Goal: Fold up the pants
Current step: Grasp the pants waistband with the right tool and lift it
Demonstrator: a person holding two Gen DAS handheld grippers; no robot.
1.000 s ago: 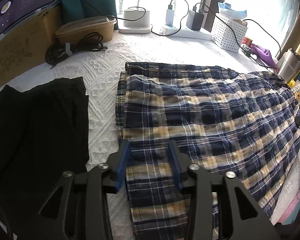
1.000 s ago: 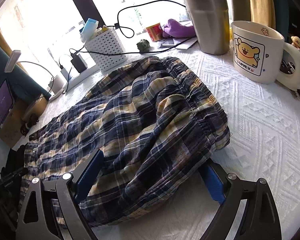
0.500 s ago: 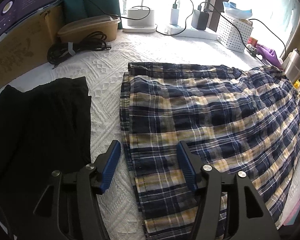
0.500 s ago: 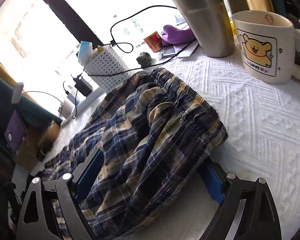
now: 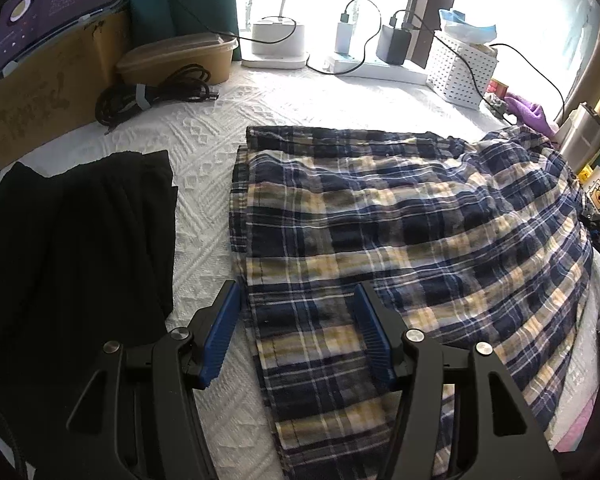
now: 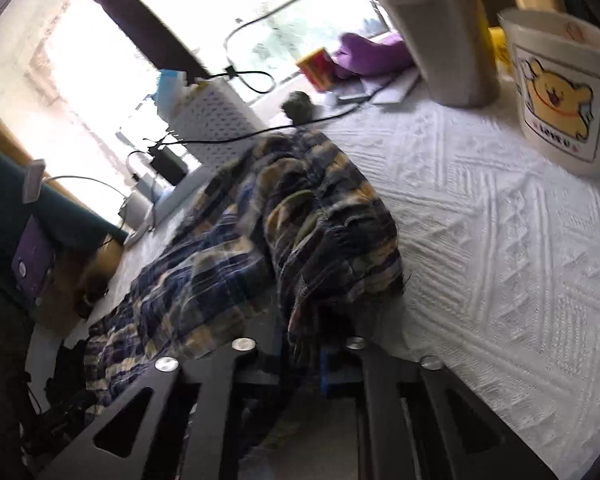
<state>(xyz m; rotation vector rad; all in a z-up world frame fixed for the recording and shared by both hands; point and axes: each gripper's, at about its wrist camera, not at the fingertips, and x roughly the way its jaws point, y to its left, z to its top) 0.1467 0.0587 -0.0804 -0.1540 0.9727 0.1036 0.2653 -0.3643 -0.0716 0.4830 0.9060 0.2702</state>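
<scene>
While the right gripper's [image 6: 300, 354] fingers have just been closing, they now pinch a bunched fold of the plaid pants [image 6: 300, 216] at the waistband end, with cloth squeezed between the blue pads; this view is blurred. Beyond that grip the pants trail away to the left across the white quilted cover [image 6: 500, 240] on the tabletop. To the right stand a bear mug [image 6: 560, 92] and a steel tumbler [image 6: 440, 32], both apart from the cloth. Behind the pants sit a white perforated basket [image 6: 216, 120], a small red tin [image 6: 316, 68] and a purple cloth [image 6: 372, 52] by the window.

On the other side, the left gripper [image 5: 296, 332] has its fingers spread apart, hanging over the hem corner of the pants [image 5: 400, 232]; the left finger [image 5: 220, 332] is over the cover just beside the hem, the right finger [image 5: 374, 332] over the plaid. Whether they touch the fabric I cannot tell. Left of the pants lies a black garment [image 5: 72, 248], apart from them. Farther back are a coiled black cable [image 5: 156, 92], a lidded bowl [image 5: 180, 58], a cardboard box [image 5: 40, 92] and chargers [image 5: 348, 36] along the window sill.
</scene>
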